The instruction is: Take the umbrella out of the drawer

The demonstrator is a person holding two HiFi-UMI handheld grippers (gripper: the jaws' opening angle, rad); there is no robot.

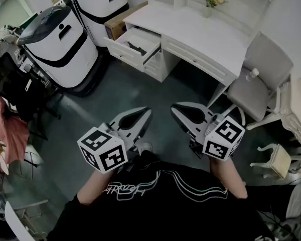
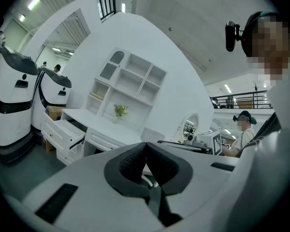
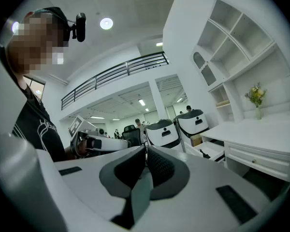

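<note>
Overhead, a slim black umbrella (image 1: 137, 47) shows inside the white drawer (image 1: 121, 47). Well short, left tongs (image 1: 146, 113) and right tongs (image 1: 175, 109) are clenched, empty.

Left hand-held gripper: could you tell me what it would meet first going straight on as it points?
The left hand-held gripper would probably meet the desk first; the way there looks free, though depth is unclear.

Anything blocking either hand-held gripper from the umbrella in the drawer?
Nothing visible. The drawer is open, the umbrella lies uncovered inside, and only bare floor lies between it and the left hand-held gripper and right hand-held gripper.
</note>
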